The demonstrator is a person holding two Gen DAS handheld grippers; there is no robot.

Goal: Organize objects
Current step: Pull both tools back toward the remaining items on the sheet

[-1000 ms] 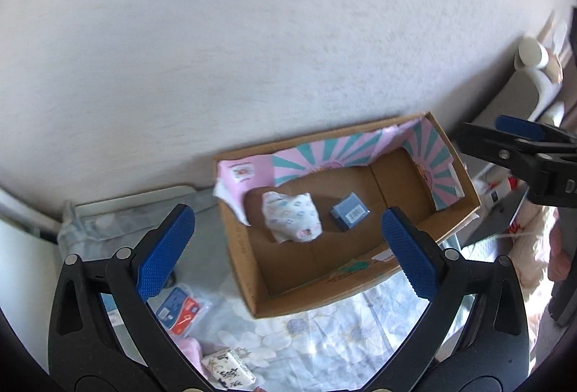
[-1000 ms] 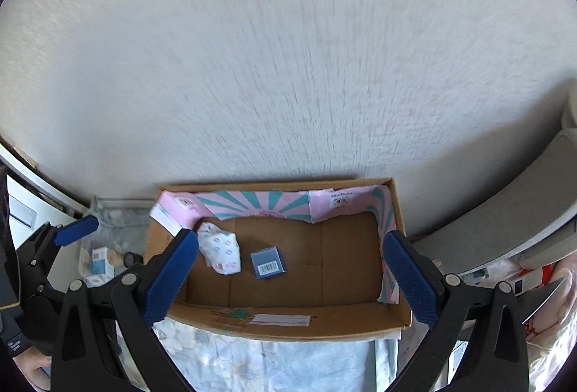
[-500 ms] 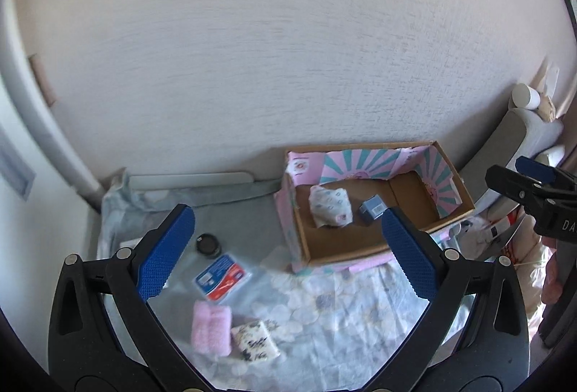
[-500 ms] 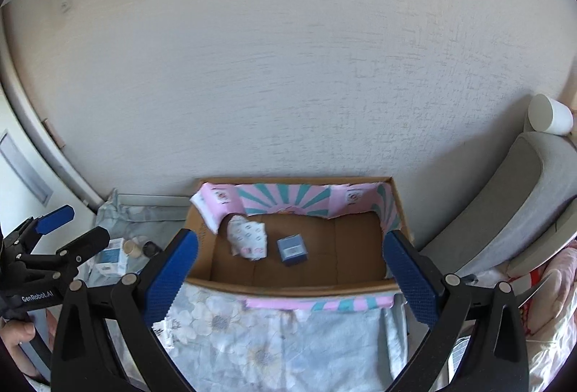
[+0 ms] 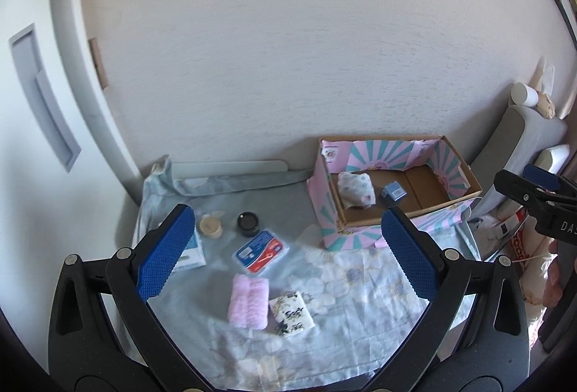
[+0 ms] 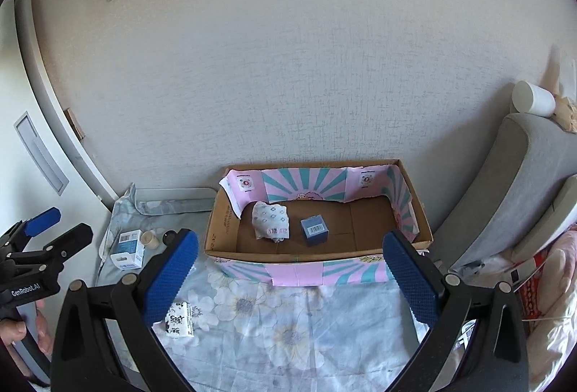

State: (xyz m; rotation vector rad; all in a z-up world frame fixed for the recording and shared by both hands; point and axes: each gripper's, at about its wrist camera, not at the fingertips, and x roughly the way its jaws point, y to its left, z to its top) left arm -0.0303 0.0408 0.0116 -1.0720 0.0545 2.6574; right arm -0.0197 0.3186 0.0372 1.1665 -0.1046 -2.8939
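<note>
Both jaws wide, empty; box (image 6: 317, 253) against wall, cloth (image 6: 288, 338) bare in front.

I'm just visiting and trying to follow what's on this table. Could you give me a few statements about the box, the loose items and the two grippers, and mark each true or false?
1. The cardboard box already holds a small blue carton and a white patterned pouch. True.
2. The left gripper is clamped on the pink towel roll. False: its jaws stand wide apart and empty, and the roll lies on the floral cloth.
3. The black round jar sits on the cloth outside the box. True.
4. The right gripper carries the red and blue packet. False: it is open and empty; the packet lies on the cloth.
5. The box stands in the middle of the cloth. False: it stands against the wall.
</note>
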